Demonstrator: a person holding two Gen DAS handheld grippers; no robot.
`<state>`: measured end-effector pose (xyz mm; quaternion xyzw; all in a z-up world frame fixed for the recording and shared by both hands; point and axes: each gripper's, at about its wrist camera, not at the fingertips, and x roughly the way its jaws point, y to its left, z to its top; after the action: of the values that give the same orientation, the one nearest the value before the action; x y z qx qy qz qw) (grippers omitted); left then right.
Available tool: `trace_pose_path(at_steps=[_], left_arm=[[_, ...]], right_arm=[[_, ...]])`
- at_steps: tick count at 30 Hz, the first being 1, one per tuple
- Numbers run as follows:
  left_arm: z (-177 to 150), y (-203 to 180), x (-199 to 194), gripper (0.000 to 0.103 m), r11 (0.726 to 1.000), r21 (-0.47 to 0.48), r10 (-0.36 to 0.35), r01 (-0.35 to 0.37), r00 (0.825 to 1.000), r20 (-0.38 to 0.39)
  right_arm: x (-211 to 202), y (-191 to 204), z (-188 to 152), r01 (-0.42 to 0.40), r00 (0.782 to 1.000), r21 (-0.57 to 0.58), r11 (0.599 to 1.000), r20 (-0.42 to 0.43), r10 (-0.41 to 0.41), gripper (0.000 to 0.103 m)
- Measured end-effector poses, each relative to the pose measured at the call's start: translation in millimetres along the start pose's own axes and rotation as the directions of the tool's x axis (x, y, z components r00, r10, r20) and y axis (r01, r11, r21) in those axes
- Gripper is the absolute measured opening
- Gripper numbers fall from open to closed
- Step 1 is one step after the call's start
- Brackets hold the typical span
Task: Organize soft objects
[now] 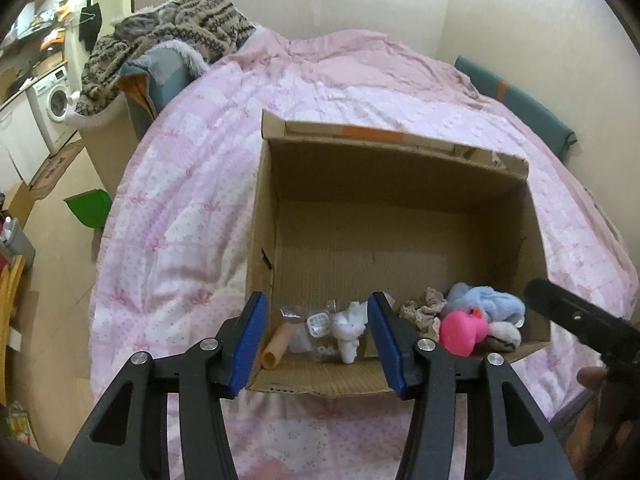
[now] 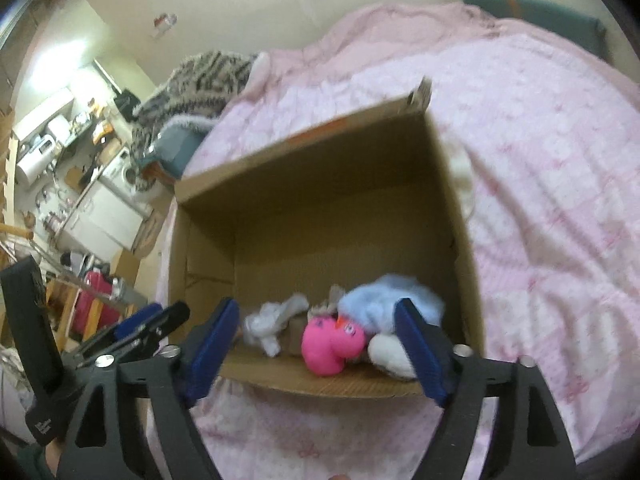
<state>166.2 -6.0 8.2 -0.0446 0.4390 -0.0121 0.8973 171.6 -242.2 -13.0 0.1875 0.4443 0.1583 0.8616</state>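
Observation:
An open cardboard box (image 1: 400, 168) sits on a pink bed quilt (image 1: 180, 208). At its near end lie a pink plush toy (image 1: 460, 330), a light blue fluffy item (image 1: 486, 300), a beige lace scrunchie (image 1: 424, 308), a white soft item (image 1: 348, 330), a clear plastic bag (image 1: 308, 320) and a tan tube (image 1: 274, 346). My left gripper (image 1: 318, 344) is open and empty over the box's near edge. My right gripper (image 2: 320, 352) is open and empty above the pink toy (image 2: 330, 344), the blue item (image 2: 384, 300) and the white item (image 2: 272, 324) in the box (image 2: 304, 152).
A patterned blanket (image 1: 168, 36) is piled on a blue-grey cushion (image 1: 164, 76) at the bed's far left. A teal cushion (image 1: 520, 100) lies at the far right. A washing machine (image 1: 54, 104) and a green object (image 1: 90, 208) are left of the bed.

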Motion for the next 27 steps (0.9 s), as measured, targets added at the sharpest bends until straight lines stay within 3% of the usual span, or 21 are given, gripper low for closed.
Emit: trace_pose_path(at_steps=[8,11,16,23,25,27], left_arm=[[8,8,-50,0.049,1.0,0.005,0.01,-0.01,0.997,0.077],[-3,19,-66,0.056,1.0,-0.016,0.01,-0.009,0.997,0.077],[-23,32,-81,0.056,0.998,-0.065,0.012,-0.01,0.999,0.04],[-50,18,-104,0.057,1.0,-0.004,0.006,-0.006,0.998,0.069],[-54,14,-106,0.063,1.0,0.009,0.011,-0.012,0.997,0.08],[-56,10,-106,0.08,0.999,0.026,0.037,-0.04,0.994,0.1]], right_arm=[[-45,3,6,0.085,0.994,-0.012,0.996,0.07,-0.084,0.103],[-57,7,1,0.125,0.99,-0.038,0.991,0.07,-0.122,0.103],[-79,14,-16,0.145,0.985,-0.082,0.986,0.103,-0.137,0.103],[-91,28,-38,0.201,0.974,-0.152,0.968,0.134,-0.181,0.103],[-90,29,-44,0.213,0.971,-0.159,0.964,0.141,-0.191,0.103],[-87,29,-48,0.229,0.968,-0.158,0.961,0.138,-0.208,0.103]])
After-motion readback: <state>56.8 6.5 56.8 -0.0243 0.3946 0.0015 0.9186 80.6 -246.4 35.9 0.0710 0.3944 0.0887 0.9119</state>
